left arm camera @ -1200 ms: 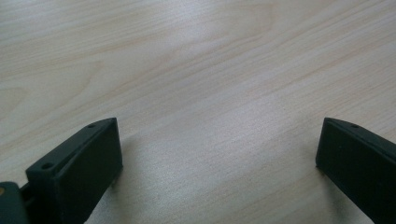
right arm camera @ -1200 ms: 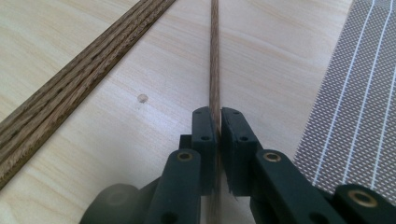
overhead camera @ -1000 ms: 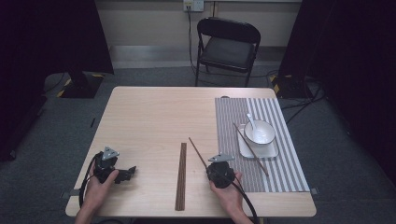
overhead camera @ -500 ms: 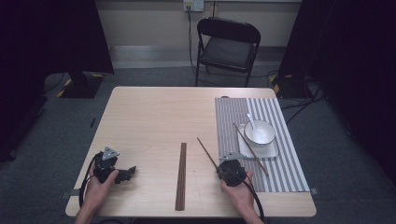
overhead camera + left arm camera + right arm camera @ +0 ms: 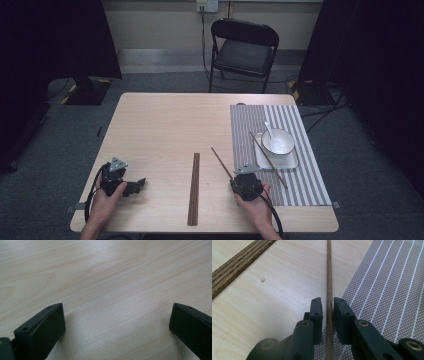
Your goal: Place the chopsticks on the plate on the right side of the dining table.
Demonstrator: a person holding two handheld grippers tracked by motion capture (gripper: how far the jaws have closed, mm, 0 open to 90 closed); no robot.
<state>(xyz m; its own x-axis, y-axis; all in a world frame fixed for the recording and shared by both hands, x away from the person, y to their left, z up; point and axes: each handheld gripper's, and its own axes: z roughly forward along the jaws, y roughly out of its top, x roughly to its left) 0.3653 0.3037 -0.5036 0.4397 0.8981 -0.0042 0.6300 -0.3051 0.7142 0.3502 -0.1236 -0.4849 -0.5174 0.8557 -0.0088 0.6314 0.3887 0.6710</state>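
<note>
My right gripper [image 5: 237, 176] [image 5: 327, 302] is shut on a thin brown chopstick [image 5: 220, 159] [image 5: 328, 270] near the table's front. The chopstick runs from between the jaws up and to the left, beside the left edge of the striped placemat [image 5: 300, 185] [image 5: 387, 290]. A second chopstick [image 5: 268, 159] lies slanted across the square white plate [image 5: 290, 162], which holds a white bowl [image 5: 278, 141] with a spoon [image 5: 268, 129]. At the front left, my left gripper [image 5: 139, 184] [image 5: 117, 315] rests on bare wood, open, with nothing between its jaws.
A long dark wooden strip [image 5: 193, 187] [image 5: 239, 262] lies lengthwise on the table between the two grippers. The tabletop [image 5: 165, 125] is light wood. A black folding chair [image 5: 243, 47] stands behind the far edge.
My right gripper shifted to the right with the chopstick, toward the placemat's edge, then nearly stopped. The left gripper has stayed where it was.
</note>
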